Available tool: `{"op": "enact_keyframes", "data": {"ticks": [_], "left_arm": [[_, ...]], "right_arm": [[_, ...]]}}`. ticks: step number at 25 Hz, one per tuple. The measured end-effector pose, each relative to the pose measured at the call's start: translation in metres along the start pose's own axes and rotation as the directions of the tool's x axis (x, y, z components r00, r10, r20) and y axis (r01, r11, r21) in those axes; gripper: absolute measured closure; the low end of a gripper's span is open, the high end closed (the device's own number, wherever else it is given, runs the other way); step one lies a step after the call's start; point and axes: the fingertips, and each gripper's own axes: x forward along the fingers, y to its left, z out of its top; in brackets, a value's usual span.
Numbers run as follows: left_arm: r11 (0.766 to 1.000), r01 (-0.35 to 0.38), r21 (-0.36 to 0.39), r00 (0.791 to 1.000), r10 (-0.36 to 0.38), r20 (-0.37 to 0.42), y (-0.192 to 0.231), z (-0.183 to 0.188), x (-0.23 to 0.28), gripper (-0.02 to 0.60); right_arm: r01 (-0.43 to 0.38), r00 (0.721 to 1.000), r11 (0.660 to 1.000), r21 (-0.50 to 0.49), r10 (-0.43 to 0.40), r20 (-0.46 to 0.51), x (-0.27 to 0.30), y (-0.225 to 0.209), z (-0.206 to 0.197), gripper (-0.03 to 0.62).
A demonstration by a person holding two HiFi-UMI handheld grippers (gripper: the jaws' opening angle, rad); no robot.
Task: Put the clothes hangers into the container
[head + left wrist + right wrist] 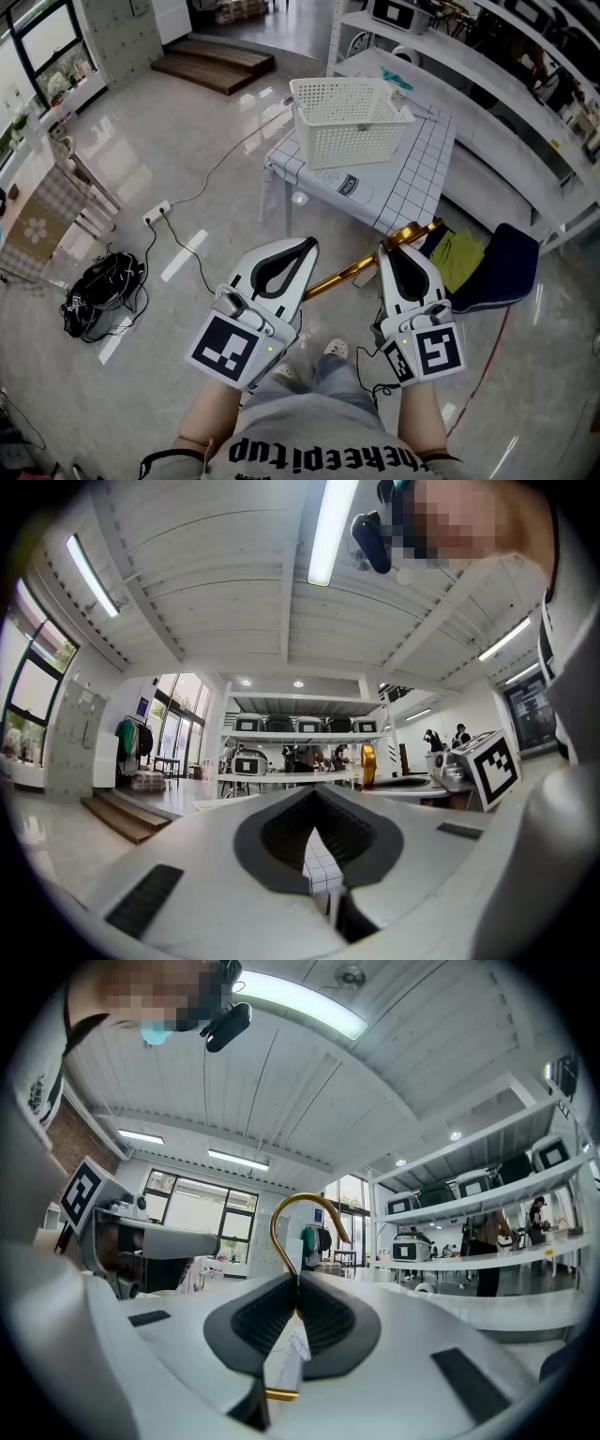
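The right gripper (298,1283) pinches the neck of 1 gold clothes hanger (342,274) (hook protruding past the jaws). The left gripper (315,794) is pressed together, empty. The container (347,122) stands on the table (412,187), well apart.

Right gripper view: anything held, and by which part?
The right hand-held gripper is shut on the gold clothes hanger, pinching its neck just below the hook. The left hand-held gripper is shut, empty.
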Motion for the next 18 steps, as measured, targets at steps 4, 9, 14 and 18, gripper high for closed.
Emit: {"op": "enact_keyframes", "data": {"ticks": [4, 9, 14, 18], "left_arm": [[1.0, 0.002, -0.001, 1.0, -0.002, 0.004, -0.002, 0.001, -0.001, 0.568], [1.0, 0.003, 0.005, 1.0, -0.004, 0.012, -0.002, 0.003, 0.002, 0.568], [1.0, -0.01, 0.019, 0.999, 0.009, 0.035, 0.002, 0.01, 0.011, 0.568], [1.0, -0.006, 0.001, 1.0, 0.006, 0.014, 0.002, 0.005, 0.02, 0.568]], "right_arm": [[0.0, 1.0, 1.0, -0.008, 0.0, -0.001, -0.002, 0.001, 0.001, 0.553], [0.0, 1.0, 1.0, -0.016, 0.0, 0.004, -0.001, -0.001, 0.003, 0.553], [-0.001, 1.0, 1.0, -0.02, 0.001, 0.003, 0.004, -0.008, 0.004, 0.553], [0.021, 1.0, 0.999, -0.025, -0.021, -0.004, 0.009, -0.02, 0.001, 0.553]]}}
